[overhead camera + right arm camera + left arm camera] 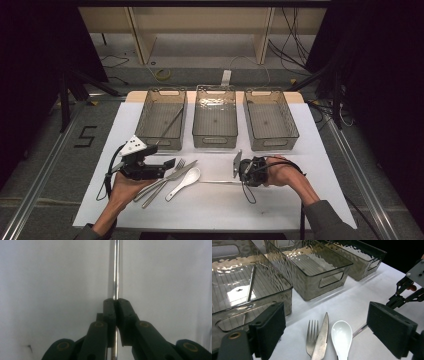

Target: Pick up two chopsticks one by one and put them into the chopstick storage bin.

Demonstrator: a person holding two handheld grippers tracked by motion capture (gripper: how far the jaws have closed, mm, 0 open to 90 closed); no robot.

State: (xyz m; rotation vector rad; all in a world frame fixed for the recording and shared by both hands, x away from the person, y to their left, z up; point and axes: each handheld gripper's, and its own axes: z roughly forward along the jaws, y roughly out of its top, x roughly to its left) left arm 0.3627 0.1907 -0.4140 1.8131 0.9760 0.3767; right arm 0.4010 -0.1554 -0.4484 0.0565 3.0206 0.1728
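A thin metal rod [220, 182] [115, 270] lies flat on the white table, and my right gripper [240, 180] [116, 301] is shut on its near end. To its left lie a fork [172, 172] [312, 336], a serrated knife [170, 182] [322, 337] and a white spoon [187, 177] [341, 336], side by side. My left gripper [171, 163] [329, 327] hovers open just left of them, with nothing between its jaws. A second metal rod [170, 125] [250, 285] rests slanted inside the left bin [141, 117].
Three smoky see-through bins stand in a row at the back of the table: the left one, the middle bin [215, 142] and the right bin [292, 122]. The table's front strip [215, 210] is bare white. Dark floor and cables surround the table.
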